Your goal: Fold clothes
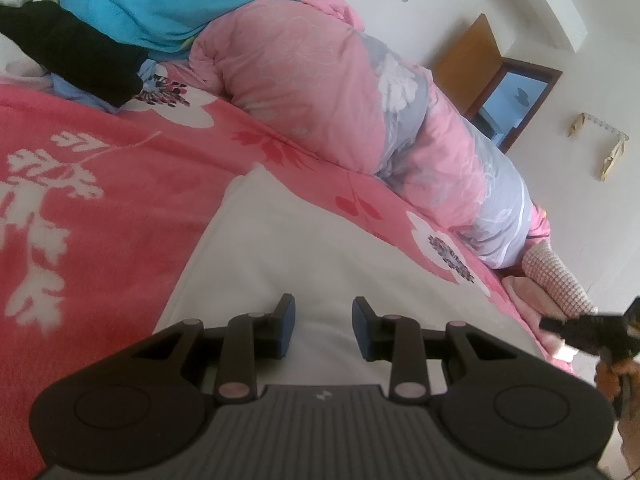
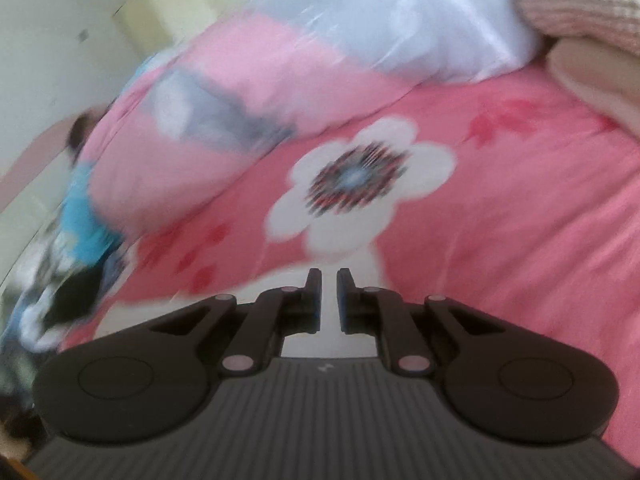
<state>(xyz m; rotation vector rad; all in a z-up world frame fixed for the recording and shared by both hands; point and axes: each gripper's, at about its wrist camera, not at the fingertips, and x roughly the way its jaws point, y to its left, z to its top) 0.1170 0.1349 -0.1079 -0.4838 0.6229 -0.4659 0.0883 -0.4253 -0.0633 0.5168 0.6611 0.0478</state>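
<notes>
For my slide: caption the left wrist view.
Left gripper, fingers apart, over a white garment on a pink floral bedspread.

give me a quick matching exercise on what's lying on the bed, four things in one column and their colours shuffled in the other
Things:
1. folded garment under the left claw
2. rolled quilt
3. garment with white stripes and a yellow dot
4. garment lying beside it at the far left

Colours:
A. black
B. pink with grey and white flowers
C. white
D. bright blue

Pairs: 1-C, 2-B, 3-D, 4-A

The folded garment lies on the pink flowered bedsheet.
</notes>
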